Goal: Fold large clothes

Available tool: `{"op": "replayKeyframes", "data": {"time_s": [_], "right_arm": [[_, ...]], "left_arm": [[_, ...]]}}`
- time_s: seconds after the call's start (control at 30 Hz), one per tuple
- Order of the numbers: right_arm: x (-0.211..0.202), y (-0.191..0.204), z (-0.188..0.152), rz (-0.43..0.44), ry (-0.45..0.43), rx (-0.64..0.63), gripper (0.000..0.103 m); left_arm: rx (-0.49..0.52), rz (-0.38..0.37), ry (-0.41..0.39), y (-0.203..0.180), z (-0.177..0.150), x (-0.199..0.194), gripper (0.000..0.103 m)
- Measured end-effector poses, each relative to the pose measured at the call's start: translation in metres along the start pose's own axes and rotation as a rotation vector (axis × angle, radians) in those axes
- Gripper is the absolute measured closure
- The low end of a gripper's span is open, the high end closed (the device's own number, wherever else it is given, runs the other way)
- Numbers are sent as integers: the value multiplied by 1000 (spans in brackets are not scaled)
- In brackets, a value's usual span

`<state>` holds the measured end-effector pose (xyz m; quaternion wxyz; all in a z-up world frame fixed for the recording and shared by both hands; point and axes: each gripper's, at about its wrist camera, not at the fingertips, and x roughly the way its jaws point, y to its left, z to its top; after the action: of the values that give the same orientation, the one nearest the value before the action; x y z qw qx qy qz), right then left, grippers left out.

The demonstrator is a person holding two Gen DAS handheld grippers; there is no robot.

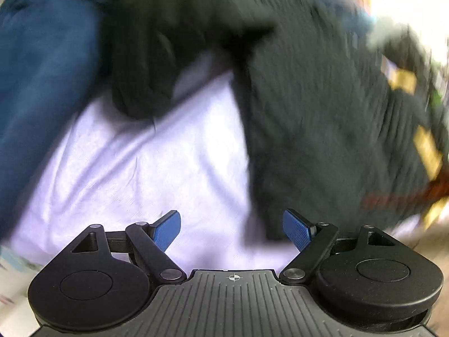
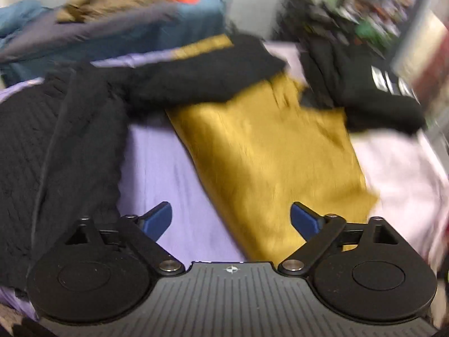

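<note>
Both grippers are seen released above a lilac sheet strewn with clothes.

Nearest the left wrist camera, the left gripper (image 1: pixel 231 229) is held with its blue pads (image 1: pixel 166 229) spread apart and nothing between them, above the lilac sheet (image 1: pixel 126 168); a black knitted garment (image 1: pixel 322 118) is spread to its right and ahead, and a blue garment (image 1: pixel 42 78) is seen along the left edge. In the right wrist view the right gripper (image 2: pixel 231 220) is likewise wide apart and empty, over the near edge of a mustard garment (image 2: pixel 266 151) laid flat on the sheet. The black knit lies left and across its far end, beyond which a heap of clothes (image 2: pixel 118 8) is blurred.
</note>
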<state>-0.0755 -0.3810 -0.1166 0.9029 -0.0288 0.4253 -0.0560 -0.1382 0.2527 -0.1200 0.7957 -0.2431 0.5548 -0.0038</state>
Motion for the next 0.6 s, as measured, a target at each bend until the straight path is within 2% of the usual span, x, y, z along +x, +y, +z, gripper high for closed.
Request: {"op": "replayKeyframes", "data": {"time_s": [0.07, 0.1, 0.17, 0.23, 0.3, 0.33, 0.37, 0.4, 0.43, 0.47, 0.5, 0.6], "right_arm": [[1, -8, 12, 176, -39, 14, 2], [10, -9, 14, 260, -20, 42, 2], [36, 1, 15, 381, 79, 96, 2], [69, 22, 8, 440, 196, 120, 4], [90, 42, -5, 443, 247, 148, 7], [100, 51, -13, 450, 284, 163, 14], [105, 57, -19, 453, 321, 181, 35], [113, 61, -27, 463, 378, 213, 66], [118, 63, -30, 478, 420, 235, 75], [114, 66, -34, 478, 438, 246, 79], [109, 65, -36, 475, 424, 244, 84], [85, 55, -32, 534, 380, 268, 87]], "left_arm": [[-94, -65, -44, 6, 6, 3, 0], [-125, -84, -39, 3, 9, 14, 0], [-136, -146, -13, -9, 12, 39, 0], [-123, -169, 27, -23, 12, 61, 0], [-115, -152, 70, -33, 4, 87, 0], [-113, -139, 84, -37, 1, 97, 0], [-116, -127, 91, -39, -3, 104, 0], [-115, -118, 89, -43, -7, 108, 0], [-94, -114, 79, -48, -8, 108, 0], [-50, -122, 70, -54, -7, 104, 1], [-16, -128, 68, -58, -5, 100, 28], [41, -162, 12, -63, 3, 69, 38]]}}
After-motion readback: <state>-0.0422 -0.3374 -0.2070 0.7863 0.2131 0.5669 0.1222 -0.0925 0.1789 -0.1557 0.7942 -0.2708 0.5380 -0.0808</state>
